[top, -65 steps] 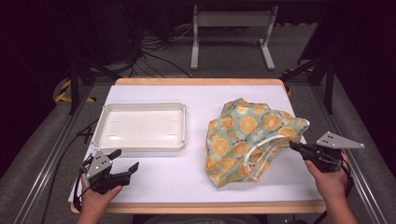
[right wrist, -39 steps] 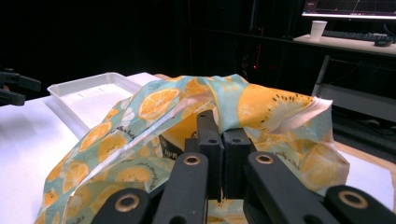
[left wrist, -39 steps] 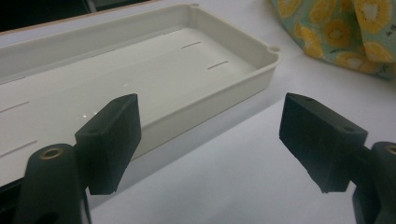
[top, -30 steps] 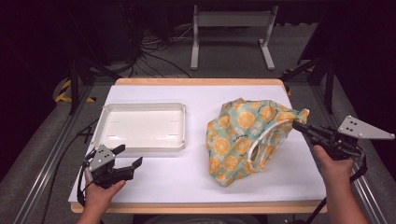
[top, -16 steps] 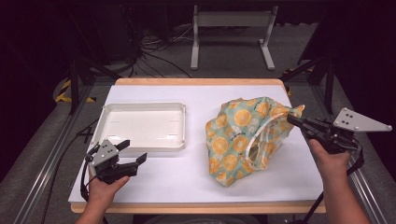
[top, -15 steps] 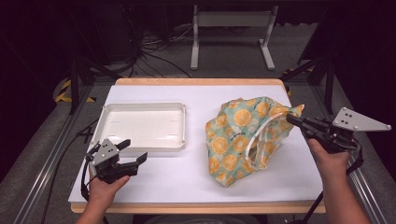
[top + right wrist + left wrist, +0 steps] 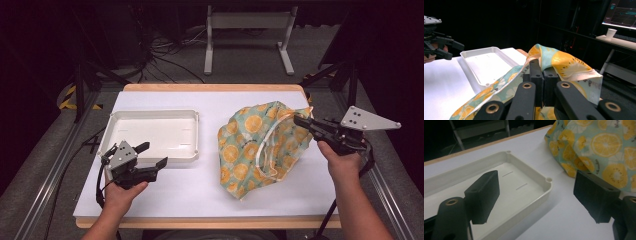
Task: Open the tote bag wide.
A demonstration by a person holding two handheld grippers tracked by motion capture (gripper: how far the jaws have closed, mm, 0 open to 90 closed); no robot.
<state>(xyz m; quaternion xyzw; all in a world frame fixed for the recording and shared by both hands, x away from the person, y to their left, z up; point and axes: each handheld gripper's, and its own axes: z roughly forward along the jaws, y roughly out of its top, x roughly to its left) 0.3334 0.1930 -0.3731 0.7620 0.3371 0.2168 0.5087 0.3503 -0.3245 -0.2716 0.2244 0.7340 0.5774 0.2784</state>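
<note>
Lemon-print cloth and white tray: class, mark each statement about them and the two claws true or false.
1. The right claw is shut on the lemon-print cloth. True.
2. The left claw holds the white tray. False: it is open and holds nothing.
3. The cloth lies inside the tray. False: it is on the table beside the tray.
4. The tray has nothing in it. True.

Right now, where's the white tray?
In the high view the white tray sits on the table's left half, left of the orange-print cloth and just beyond the open left hand-held gripper.
</note>
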